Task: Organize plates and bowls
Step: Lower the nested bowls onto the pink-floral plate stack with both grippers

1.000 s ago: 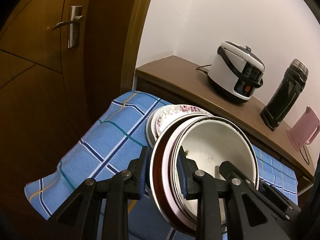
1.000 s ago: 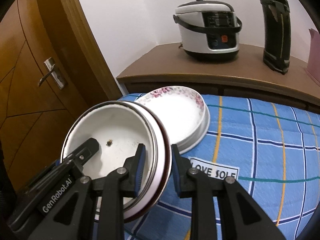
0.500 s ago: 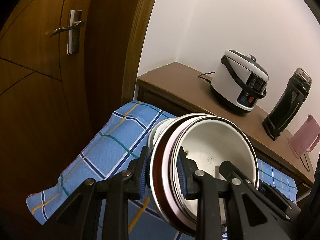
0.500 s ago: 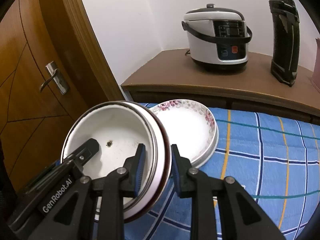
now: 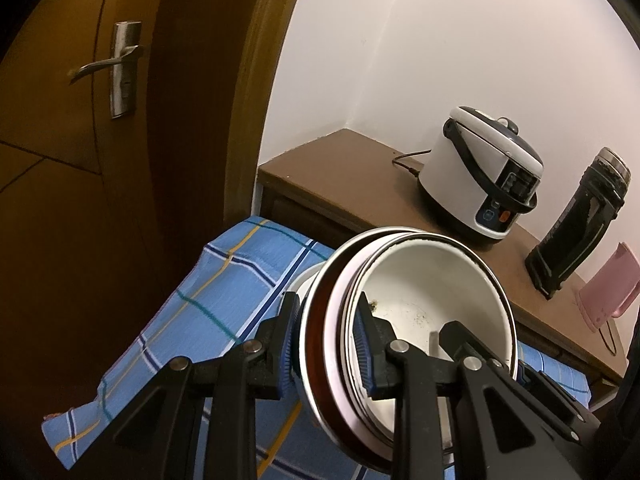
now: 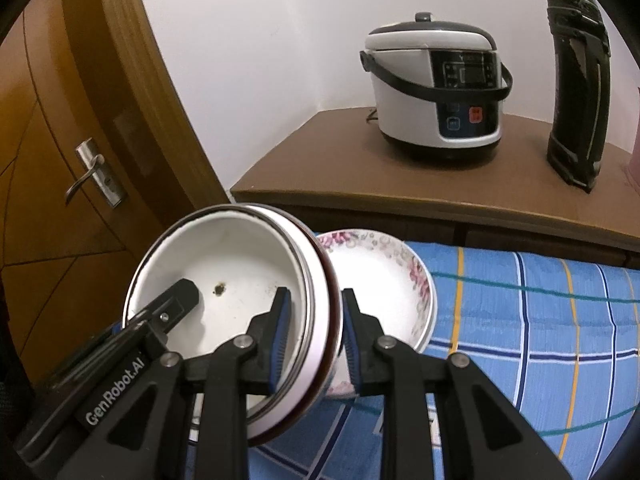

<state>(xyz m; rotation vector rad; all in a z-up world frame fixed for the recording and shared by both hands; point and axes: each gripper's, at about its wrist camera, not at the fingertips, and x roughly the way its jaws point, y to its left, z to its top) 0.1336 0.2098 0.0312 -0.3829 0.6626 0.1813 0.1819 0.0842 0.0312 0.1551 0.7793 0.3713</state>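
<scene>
Both grippers hold one nested stack of dishes: a white enamel bowl (image 5: 432, 312) inside a pink and a dark red plate. My left gripper (image 5: 326, 344) is shut on the stack's left rim, and my right gripper (image 6: 314, 332) is shut on its right rim (image 6: 324, 320). The bowl's white inside (image 6: 236, 276) has a small dark speck. The stack is lifted above a floral-rimmed white bowl (image 6: 384, 280) that sits on the blue checked cloth (image 6: 520, 320). In the left wrist view the floral bowl (image 5: 306, 284) is almost hidden behind the stack.
A brown sideboard (image 6: 400, 176) behind the cloth carries a white rice cooker (image 6: 436, 88), a black thermos (image 6: 580, 80) and a pink jug (image 5: 608, 288). A wooden door with a metal handle (image 5: 116, 68) stands at the left. The cloth (image 5: 200, 312) hangs over the table's left edge.
Both grippers have risen with the stack and moved toward the sideboard. The floral bowl now lies lower and is more covered by the stack in the left wrist view.
</scene>
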